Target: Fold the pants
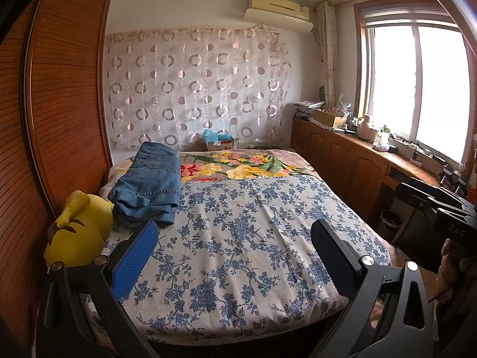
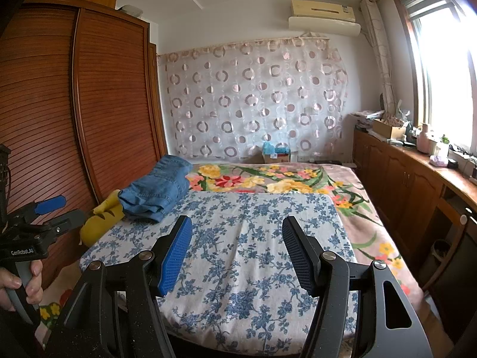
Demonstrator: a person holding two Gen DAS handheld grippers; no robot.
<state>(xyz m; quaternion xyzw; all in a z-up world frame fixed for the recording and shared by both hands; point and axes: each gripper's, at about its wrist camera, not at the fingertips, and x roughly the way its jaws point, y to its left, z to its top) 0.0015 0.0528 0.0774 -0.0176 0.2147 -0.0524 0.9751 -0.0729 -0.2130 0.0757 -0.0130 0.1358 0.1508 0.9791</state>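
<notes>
Denim pants [image 1: 149,183] folded (thick, rumpled stack) on floral bedsheet [image 1: 238,238].

We are in a home bedroom: a bed [image 1: 238,268] under floral covers, a slatted wooden wardrobe [image 2: 89,104], a wall air conditioner [image 1: 278,7], and a curtained window [image 1: 417,89].

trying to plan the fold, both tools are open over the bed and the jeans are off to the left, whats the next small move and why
Probably take the left tool forward and left to the jeans. They lie bunched at the bed's left edge beside the yellow plush toy, and both it and the right tool are open, holding nothing, over the bare blue floral sheet.
</notes>
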